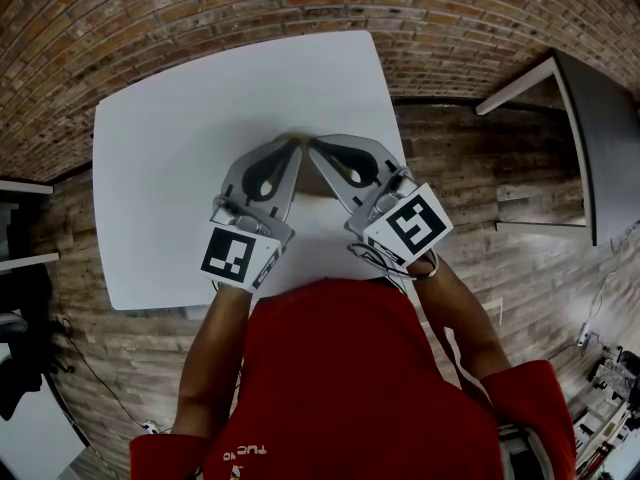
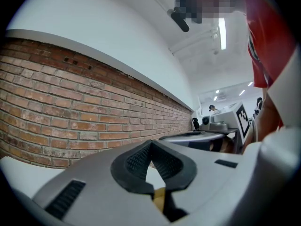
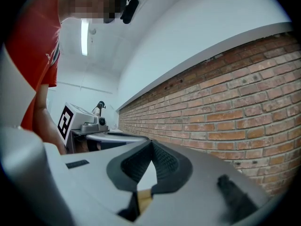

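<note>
Jaws of the left gripper (image 1: 292, 146) and right gripper (image 1: 314, 148) are both squeezed shut, tips almost meeting. A small flat tan piece (image 2: 159, 197) shows low under them. The white square counter (image 1: 170, 138) spreads wide all around, its far edge by a red brick wall (image 1: 200, 8).

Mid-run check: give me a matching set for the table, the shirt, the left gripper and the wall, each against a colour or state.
1 table
2 shirt
3 left gripper
4 wall

a brick
b white
c jaws shut, tips together
d red

Pairs: 1-b, 2-d, 3-c, 4-a
</note>
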`<action>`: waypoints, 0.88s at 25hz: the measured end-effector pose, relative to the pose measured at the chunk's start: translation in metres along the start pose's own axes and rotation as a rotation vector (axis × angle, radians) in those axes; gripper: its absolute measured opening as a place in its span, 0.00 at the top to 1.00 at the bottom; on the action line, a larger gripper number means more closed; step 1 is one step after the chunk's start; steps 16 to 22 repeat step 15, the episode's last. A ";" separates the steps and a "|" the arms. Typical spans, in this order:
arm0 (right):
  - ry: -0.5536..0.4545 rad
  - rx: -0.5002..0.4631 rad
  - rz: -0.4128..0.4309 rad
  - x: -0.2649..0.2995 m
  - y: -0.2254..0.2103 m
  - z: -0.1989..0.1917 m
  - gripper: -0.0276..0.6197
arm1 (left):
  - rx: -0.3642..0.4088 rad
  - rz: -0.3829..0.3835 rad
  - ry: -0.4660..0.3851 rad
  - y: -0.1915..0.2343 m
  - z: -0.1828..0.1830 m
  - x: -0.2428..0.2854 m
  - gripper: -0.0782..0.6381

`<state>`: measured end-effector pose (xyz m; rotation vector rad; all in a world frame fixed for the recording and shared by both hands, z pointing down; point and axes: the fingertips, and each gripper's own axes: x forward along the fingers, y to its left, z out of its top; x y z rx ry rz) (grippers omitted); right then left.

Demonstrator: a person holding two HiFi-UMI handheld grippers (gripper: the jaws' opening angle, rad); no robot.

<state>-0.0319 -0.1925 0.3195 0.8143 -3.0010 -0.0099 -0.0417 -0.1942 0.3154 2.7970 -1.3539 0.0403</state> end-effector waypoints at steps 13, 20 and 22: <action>0.011 -0.001 0.016 -0.003 0.002 0.000 0.91 | -0.007 0.005 0.000 -0.003 -0.003 -0.005 0.87; 0.011 -0.003 0.018 -0.003 0.003 0.000 0.91 | -0.007 0.004 0.000 -0.004 -0.003 -0.005 0.87; 0.011 -0.003 0.018 -0.003 0.003 0.000 0.91 | -0.007 0.004 0.000 -0.004 -0.003 -0.005 0.87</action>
